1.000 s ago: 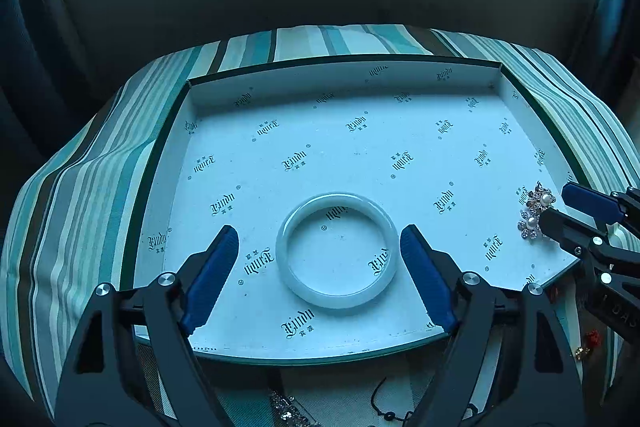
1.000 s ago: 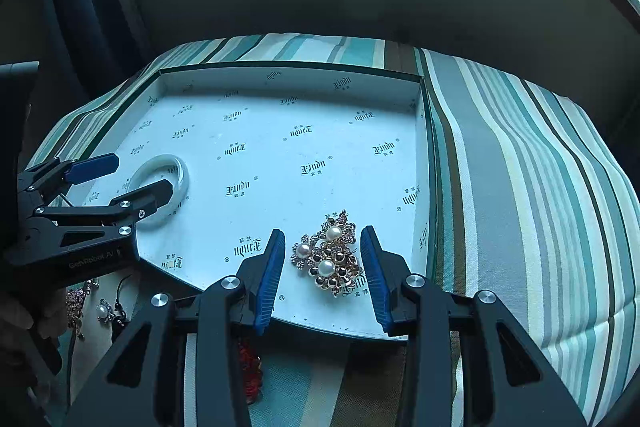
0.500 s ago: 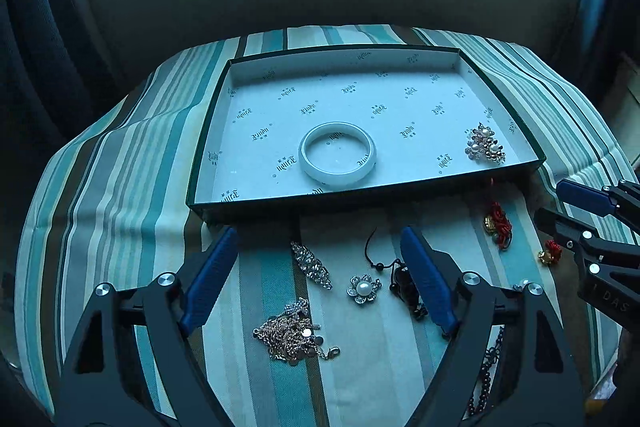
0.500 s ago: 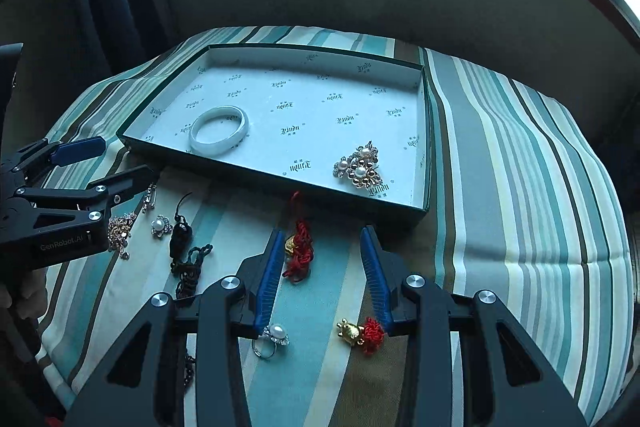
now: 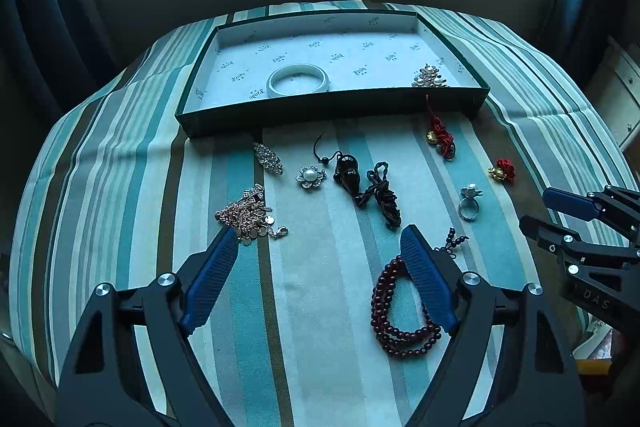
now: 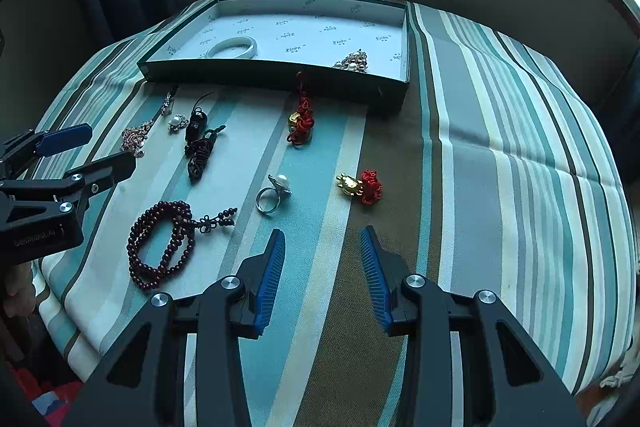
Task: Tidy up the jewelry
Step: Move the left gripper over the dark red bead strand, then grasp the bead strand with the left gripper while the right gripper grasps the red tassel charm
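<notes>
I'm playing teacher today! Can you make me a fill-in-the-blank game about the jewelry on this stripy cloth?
1. The white bangle lies inside the ____.
2. The silver ring has a ____ on top.
3. The dark red bead bracelet lies on the striped ____.
4. The right gripper is open and holds ____.

Missing words: box; pearl; cloth; nothing

A teal-striped cloth-covered table [image 5: 120, 187] is seen; a dark-green shallow cardboard tray [image 5: 328, 107] and scattered jewelry are laid on it.
</notes>
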